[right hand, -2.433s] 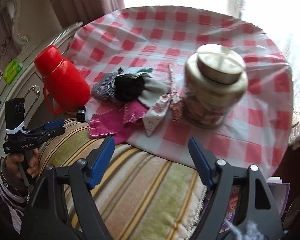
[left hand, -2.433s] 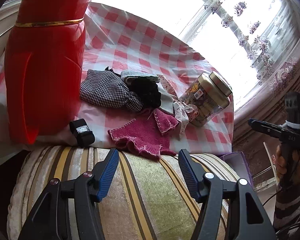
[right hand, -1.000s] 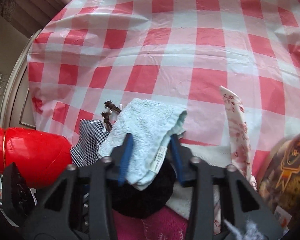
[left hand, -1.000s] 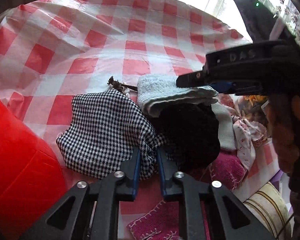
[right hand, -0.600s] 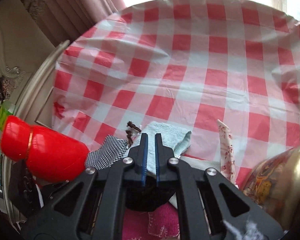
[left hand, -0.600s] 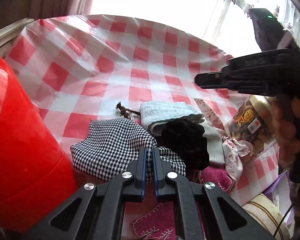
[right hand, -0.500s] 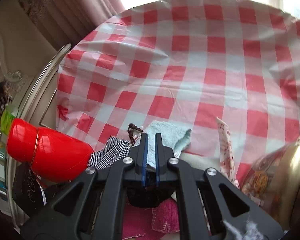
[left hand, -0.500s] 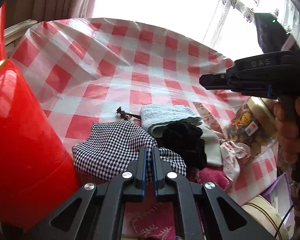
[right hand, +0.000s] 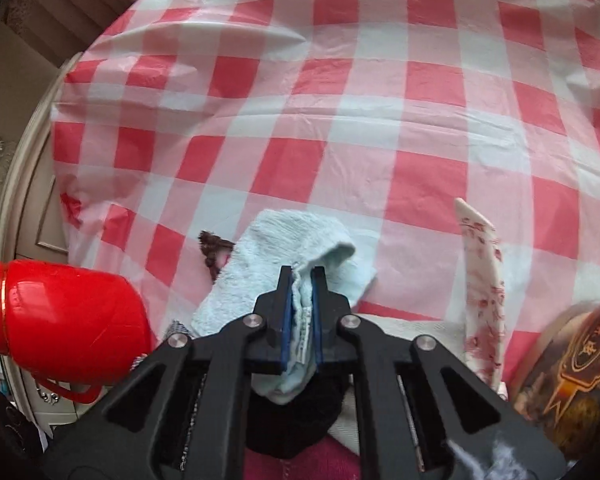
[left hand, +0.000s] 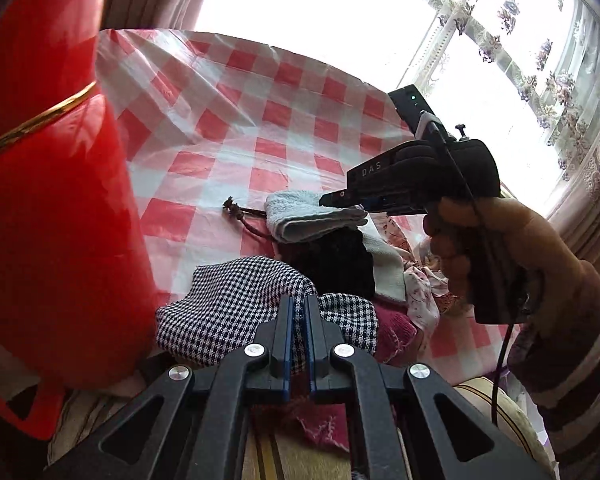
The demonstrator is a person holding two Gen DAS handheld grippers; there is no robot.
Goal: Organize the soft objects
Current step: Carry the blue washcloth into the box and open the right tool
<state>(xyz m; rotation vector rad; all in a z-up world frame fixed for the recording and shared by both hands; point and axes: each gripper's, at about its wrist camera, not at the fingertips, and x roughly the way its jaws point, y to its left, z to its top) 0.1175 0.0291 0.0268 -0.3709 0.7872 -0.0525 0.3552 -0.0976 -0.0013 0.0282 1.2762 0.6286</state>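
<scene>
Gripping the houndstooth cloth (left hand: 236, 304), your left gripper (left hand: 299, 312) sits at 6 o'clock; your right gripper (right hand: 302, 280) clamps the light-blue towel (right hand: 276, 248).

Left wrist view: taken from behind the left gripper (left hand: 299, 320), low over the near table edge, angled down and across the checked tablecloth (left hand: 236, 120) toward the window (left hand: 480, 40); the red flask (left hand: 48, 200) is close at its left edge, and the right gripper (left hand: 332, 200) is seen side-on.

Right wrist view: taken from behind the right gripper (right hand: 300, 280), steeper and nearer, looking down on the tablecloth (right hand: 380, 100).

Shared by both: the light blue towel (left hand: 304, 218) (right hand: 276, 248), the flask (right hand: 68, 320), the cloth pile, the tablecloth.
</scene>
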